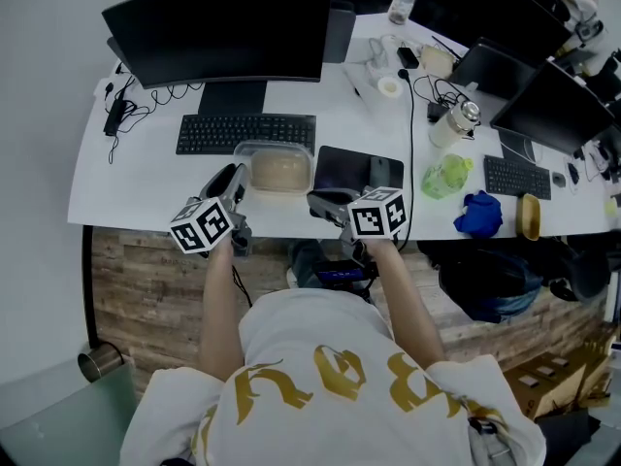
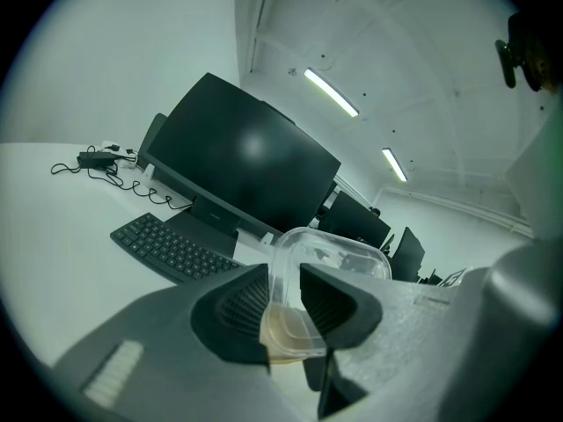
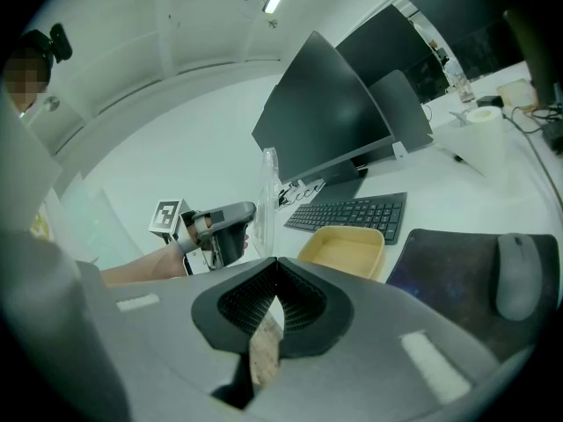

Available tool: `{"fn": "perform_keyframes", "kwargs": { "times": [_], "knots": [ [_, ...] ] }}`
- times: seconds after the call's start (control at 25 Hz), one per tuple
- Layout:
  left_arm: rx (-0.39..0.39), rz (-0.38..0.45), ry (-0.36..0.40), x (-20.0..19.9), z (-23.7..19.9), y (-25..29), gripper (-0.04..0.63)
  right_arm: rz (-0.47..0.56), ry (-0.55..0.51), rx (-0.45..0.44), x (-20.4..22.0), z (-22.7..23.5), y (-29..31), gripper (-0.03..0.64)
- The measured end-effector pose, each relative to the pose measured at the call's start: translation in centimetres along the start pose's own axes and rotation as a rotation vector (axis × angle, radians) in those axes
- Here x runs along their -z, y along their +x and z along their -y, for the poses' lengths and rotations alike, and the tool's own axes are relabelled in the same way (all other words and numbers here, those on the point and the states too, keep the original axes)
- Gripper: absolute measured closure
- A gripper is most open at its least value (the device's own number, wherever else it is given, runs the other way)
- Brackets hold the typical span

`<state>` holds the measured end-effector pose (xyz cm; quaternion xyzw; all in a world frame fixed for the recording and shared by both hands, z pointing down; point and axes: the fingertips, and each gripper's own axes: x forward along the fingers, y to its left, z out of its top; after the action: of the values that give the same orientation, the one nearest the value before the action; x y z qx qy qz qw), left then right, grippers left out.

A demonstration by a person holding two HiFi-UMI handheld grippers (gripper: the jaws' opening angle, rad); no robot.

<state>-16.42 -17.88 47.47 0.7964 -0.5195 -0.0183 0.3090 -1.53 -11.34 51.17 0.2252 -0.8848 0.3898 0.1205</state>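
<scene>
A clear plastic lid (image 1: 277, 150) hangs between my two grippers at the desk's near edge, just over a beige tray (image 1: 281, 174). In the head view my left gripper (image 1: 236, 179) is at the lid's left end and my right gripper (image 1: 320, 202) at its right end. The left gripper view shows the jaws (image 2: 284, 301) shut on the lid's rim (image 2: 339, 253). In the right gripper view the jaws (image 3: 274, 301) pinch the lid (image 3: 268, 183), seen edge-on. The open beige tray (image 3: 345, 251) lies beyond, with the left gripper (image 3: 224, 229) at the far end.
Behind the tray are a black keyboard (image 1: 245, 132) and a monitor (image 1: 218, 27). A dark mouse pad (image 1: 340, 168) with a mouse (image 1: 384, 171) lies to the right. Farther right are a green bag (image 1: 446, 175), a bottle (image 1: 456, 122) and a blue cloth (image 1: 480, 212).
</scene>
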Motion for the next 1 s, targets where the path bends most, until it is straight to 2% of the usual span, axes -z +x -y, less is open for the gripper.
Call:
{"fn": "perform_keyframes", "kwargs": {
  "times": [0.52, 1.0],
  "knots": [
    [0.003, -0.005, -0.006, 0.4, 0.2, 0.7, 0.491, -0.016, -0.002, -0.006, 0.4, 0.5, -0.2, 0.591],
    [-0.005, -0.033, -0.011, 1.2, 0.1, 1.7, 0.491, -0.019, 0.041, -0.017, 0.5, 1.6, -0.3, 0.591]
  ]
}}
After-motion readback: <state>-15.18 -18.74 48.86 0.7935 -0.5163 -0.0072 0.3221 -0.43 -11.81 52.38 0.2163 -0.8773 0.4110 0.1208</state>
